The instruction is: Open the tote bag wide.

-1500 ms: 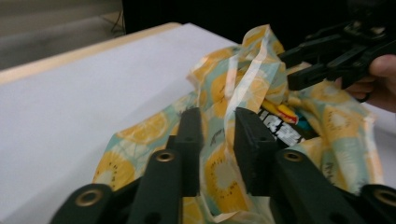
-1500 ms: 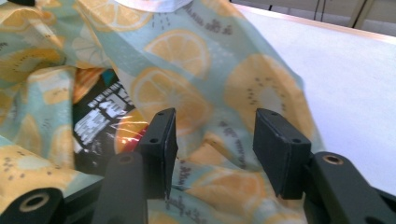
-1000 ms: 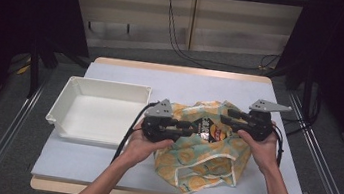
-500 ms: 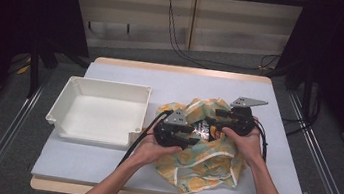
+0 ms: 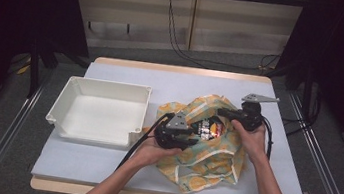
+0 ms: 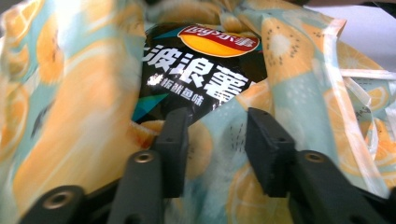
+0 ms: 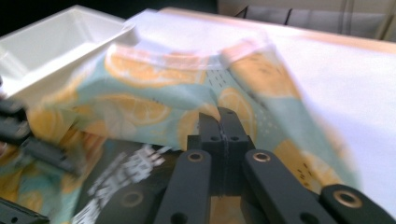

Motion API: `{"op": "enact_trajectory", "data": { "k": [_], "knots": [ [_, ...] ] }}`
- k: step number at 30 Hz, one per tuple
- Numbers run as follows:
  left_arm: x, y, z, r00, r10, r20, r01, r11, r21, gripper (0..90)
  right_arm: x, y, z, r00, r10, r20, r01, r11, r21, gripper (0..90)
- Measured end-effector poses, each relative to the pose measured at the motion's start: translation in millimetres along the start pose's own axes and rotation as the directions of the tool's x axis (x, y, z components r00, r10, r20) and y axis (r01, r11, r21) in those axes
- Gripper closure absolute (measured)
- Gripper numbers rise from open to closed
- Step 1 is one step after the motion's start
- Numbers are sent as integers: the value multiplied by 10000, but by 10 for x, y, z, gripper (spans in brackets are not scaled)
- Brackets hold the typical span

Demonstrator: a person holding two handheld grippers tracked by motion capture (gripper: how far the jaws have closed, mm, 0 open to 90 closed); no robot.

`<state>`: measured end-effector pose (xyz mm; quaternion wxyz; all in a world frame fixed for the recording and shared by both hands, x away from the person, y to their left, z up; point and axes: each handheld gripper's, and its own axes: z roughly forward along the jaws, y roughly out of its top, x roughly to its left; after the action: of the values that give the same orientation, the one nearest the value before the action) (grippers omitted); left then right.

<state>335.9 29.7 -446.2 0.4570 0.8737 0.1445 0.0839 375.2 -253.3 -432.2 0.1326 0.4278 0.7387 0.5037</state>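
While both grippers work at the mouth of the printed fabric bag, a black crisp packet lies inside it, label up, on the right half of the table. The white tray stands empty just to the left of the bag, apart from it.

Handling, judged: bag is thin cloth, limp, folds and bunches wherever it is pinched; it will not hold its mouth open unaided. Best hold is the hemmed rim or one of the pale straps, with only one layer caught. Packet looks air-filled and very light, with a glossy, slippery film and brittle contents; take it by the flat sealed edge, lightly, not across the belly.

Left gripper: jaws part-open, having just been closing; a fold of the orange-print cloth lies between them below the packet's lower edge. The pads do not look pressed on it. Left hand holds the gripper low over the bag's left side, pointing right towards the packet, forearm coming in from the bottom edge.

Right gripper: jaws have just been closing and now meet, pads together, tip against the cloth rim at the far side of the bag. Whether a layer is pinched I cannot tell. Right hand sits at the bag's upper right, gripper aimed left, grey plate uppermost.
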Motion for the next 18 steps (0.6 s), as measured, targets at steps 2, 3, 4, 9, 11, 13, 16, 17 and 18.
{"op": "enact_trajectory", "data": {
  "k": [2,3,4,9,11,13,16,17,18],
  "knots": [
    [1,-22,-35,9999,-124,-80,123,9998,-148,640,-98,14,-60,9996,171,211,-170,9998,-83,900],
    [15,-29,-67,9998,-91,-178,88,9998,-160,626,-139,12,-88,9991,209,365,-207,9998,-61,900],
    [26,-36,-99,9992,-326,-233,320,9991,-278,596,-175,4,-112,9988,251,430,-250,9997,-27,900],
    [124,-20,-311,9947,-794,-657,737,9936,-862,575,-193,-45,-171,9990,287,328,-288,9996,35,900],
    [189,-30,-373,9924,-1006,-710,921,9891,-1149,576,-177,-56,-175,9994,220,277,-223,9997,74,900],
    [244,-47,-396,9895,-1054,-991,946,9896,-1080,576,-161,-57,-177,9996,200,203,-201,9998,78,900],
    [306,-67,-368,9875,-1089,-1143,990,9911,-890,576,-129,-37,-183,9999,128,90,-129,9999,52,900],
    [322,-73,-343,9886,-1158,-959,1077,9905,-859,575,-121,-28,-186,9999,124,80,-124,9999,24,900],
    [326,-75,-313,9896,-1179,-820,1117,9908,-762,560,-114,-20,-186,9999,107,66,-107,9999,5,900]
  ]
}}
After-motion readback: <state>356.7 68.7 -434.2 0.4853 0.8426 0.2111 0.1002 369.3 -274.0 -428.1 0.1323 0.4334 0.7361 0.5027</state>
